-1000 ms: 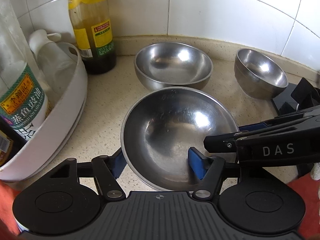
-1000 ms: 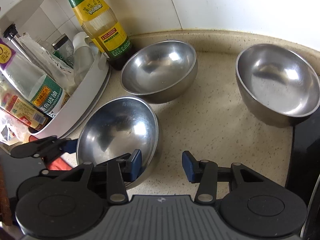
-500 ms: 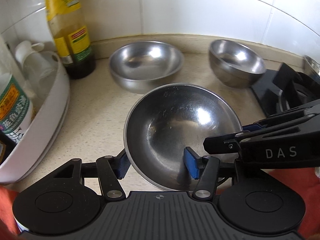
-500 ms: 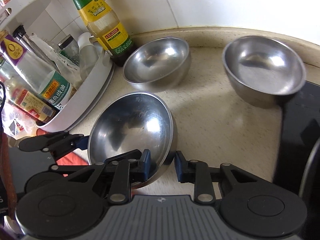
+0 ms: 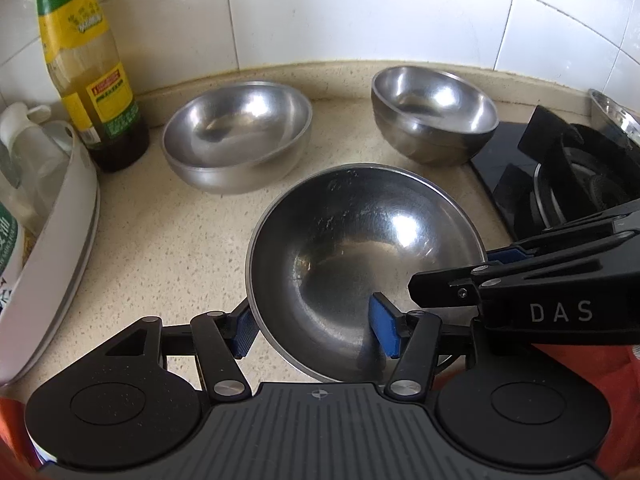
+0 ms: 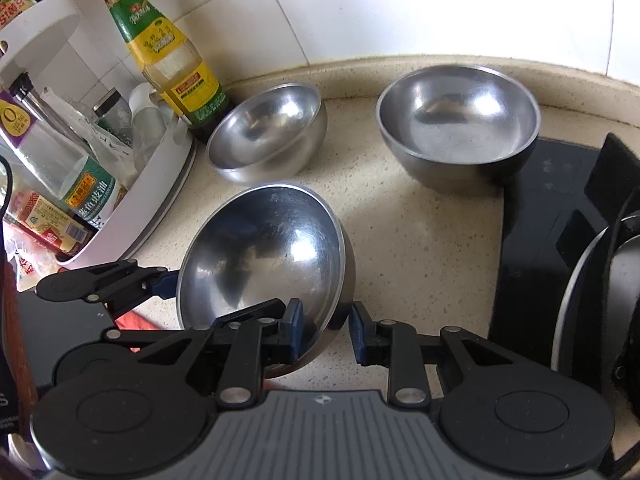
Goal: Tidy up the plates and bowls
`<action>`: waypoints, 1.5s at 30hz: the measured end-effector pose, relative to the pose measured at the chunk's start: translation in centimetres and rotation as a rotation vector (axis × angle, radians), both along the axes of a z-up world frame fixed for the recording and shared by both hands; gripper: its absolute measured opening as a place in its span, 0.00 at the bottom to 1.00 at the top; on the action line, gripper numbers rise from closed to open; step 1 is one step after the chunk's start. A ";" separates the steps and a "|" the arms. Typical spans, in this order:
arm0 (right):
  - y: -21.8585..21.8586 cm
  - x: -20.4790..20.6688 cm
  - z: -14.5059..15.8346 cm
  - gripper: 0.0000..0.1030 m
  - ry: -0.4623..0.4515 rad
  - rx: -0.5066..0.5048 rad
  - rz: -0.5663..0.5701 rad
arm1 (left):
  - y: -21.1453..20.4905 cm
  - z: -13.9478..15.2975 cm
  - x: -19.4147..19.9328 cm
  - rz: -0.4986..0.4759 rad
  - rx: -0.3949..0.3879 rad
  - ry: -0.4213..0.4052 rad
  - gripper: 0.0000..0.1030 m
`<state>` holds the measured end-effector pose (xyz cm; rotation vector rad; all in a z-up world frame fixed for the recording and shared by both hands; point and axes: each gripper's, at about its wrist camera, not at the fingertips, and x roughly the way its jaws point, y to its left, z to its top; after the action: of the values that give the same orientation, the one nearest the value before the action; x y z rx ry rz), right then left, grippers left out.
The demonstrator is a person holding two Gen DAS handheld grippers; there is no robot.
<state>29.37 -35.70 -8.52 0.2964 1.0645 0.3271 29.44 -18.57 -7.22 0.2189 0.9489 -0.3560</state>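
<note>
Left wrist view: the left gripper point(image 5: 316, 330) straddles the near rim of the large steel bowl point(image 5: 360, 264), its jaws opening. Right gripper point(image 6: 324, 330) clamps that bowl's rim at four o'clock; two smaller bowls point(image 5: 236, 136) sit on the counter point(image 5: 160, 240) toward twelve.

Right gripper point(image 6: 322, 330), lower centre, pinches the near rim of a steel bowl point(image 6: 266, 258), one blue pad inside the wall, one outside. Left gripper point(image 6: 162, 284), at lower left, meets the same bowl's left rim; its grip cannot be judged. Two more steel bowls stand behind: one point(image 6: 266, 138) at upper centre beside a sauce bottle point(image 6: 172, 56), one point(image 6: 458, 120) at upper right touching the black stove point(image 6: 532, 240). A white rack point(image 6: 132, 208) of bottles fills the left.
</note>
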 end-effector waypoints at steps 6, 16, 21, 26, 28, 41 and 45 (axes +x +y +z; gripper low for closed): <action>-0.1 0.0 -0.1 0.29 0.007 0.007 -0.005 | 0.5 0.0 0.0 0.013 0.000 0.001 0.70; -1.1 -0.7 1.0 0.31 -0.004 0.029 -0.033 | 1.7 1.1 -0.4 0.038 -0.005 -0.036 0.75; -1.4 -0.9 2.6 0.31 -0.049 0.015 -0.039 | 2.9 2.2 0.0 0.070 -0.013 -0.062 0.76; -0.9 0.0 3.9 0.32 -0.086 0.000 -0.029 | 3.7 3.2 0.7 0.103 -0.015 -0.089 0.78; -0.6 0.5 4.2 0.32 -0.094 -0.009 -0.022 | 3.6 3.4 1.0 0.105 -0.011 -0.096 0.78; 0.8 5.8 4.9 0.32 -0.114 0.016 -0.032 | 3.6 4.2 4.3 0.152 -0.004 -0.129 0.81; 1.2 7.7 4.5 0.32 -0.106 0.016 -0.042 | 3.9 4.3 5.8 0.187 -0.013 -0.132 0.81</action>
<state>37.09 -34.47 -4.07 0.3121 0.9508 0.3110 35.28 -14.68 -2.91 0.1383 0.8295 -0.1731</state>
